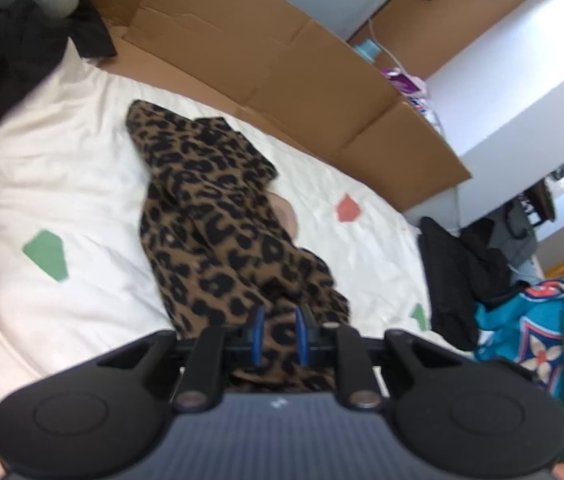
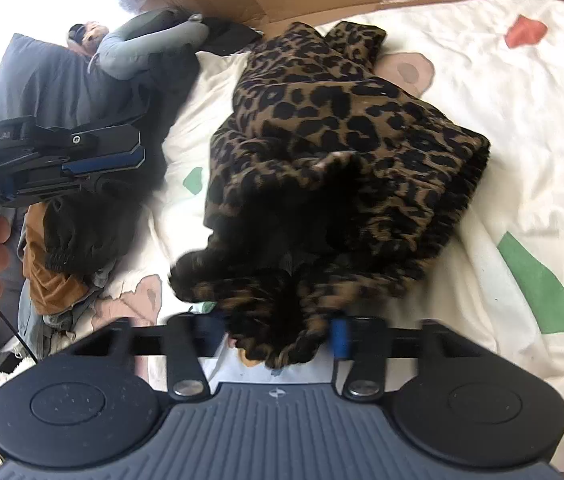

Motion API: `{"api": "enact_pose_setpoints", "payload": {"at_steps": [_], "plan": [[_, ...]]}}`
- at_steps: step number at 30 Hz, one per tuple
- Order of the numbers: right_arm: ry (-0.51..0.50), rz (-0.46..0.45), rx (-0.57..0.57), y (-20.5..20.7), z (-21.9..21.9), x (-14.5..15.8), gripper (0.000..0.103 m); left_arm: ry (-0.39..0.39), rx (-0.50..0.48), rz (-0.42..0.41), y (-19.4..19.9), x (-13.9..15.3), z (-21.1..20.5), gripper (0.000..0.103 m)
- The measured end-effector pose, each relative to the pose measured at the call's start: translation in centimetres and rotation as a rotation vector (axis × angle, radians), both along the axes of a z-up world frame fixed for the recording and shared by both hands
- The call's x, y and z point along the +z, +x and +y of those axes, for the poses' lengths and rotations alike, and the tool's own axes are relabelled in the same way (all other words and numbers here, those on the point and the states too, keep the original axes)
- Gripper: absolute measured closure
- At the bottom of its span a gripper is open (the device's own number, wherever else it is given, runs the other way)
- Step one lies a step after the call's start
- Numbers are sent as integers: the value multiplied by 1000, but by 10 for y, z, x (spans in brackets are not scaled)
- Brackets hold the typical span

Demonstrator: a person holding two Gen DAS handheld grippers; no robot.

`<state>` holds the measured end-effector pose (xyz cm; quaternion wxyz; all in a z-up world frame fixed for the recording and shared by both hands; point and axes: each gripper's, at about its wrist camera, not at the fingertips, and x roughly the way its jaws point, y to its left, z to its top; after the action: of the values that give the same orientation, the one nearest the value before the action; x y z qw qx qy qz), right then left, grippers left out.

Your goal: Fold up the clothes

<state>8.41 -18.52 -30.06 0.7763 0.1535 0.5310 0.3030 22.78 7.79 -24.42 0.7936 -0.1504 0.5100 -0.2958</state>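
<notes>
Left wrist view: the left gripper (image 1: 278, 330) has its blue fingers (image 1: 258, 332) close together with a narrow gap, right over the near end of the leopard print garment (image 1: 217, 216). Can't tell whether it's actually pinching the fabric or just sitting above it. The garment runs away from the camera in a long rumpled strip across the white bedsheet (image 1: 61, 168), which has green and red patches. A cardboard sheet (image 1: 282, 68) stands along the far edge, with a dark clothes pile (image 1: 462, 264) off to the right.

Right wrist view: the right gripper (image 2: 282, 336) is clamped on a bunched end of the same garment (image 2: 342, 140), fabric spilling out between the jaws. The rest lies heaped on the sheet (image 2: 502, 100) just beyond. The left gripper (image 2: 113, 152) shows at far left, apart from the garment here, next to another clothes heap (image 2: 81, 220)
</notes>
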Motion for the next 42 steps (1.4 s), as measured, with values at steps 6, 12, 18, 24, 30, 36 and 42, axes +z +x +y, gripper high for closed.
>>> {"api": "enact_pose_setpoints", "payload": {"at_steps": [6, 12, 18, 24, 30, 36, 42], "plan": [[-8, 27, -45, 2, -19, -8, 89, 58, -3, -48, 20, -7, -7, 86], [-29, 50, -58, -5, -37, -13, 90, 121, -30, -76, 33, -15, -17, 73], [-66, 48, -80, -7, -64, -14, 92, 149, -28, -38, 26, -32, -19, 70], [-105, 47, -129, -3, -101, -10, 92, 152, -39, -26, 20, -38, -26, 69], [-147, 51, -203, 1, -145, -7, 92, 162, -44, -53, 24, -33, -32, 66], [-211, 29, -249, 10, -184, 0, 92, 164, -36, -70, 28, -28, -34, 64], [-260, 36, -325, 22, -210, 5, 86, 162, -37, -71, 29, -29, -41, 64]]}}
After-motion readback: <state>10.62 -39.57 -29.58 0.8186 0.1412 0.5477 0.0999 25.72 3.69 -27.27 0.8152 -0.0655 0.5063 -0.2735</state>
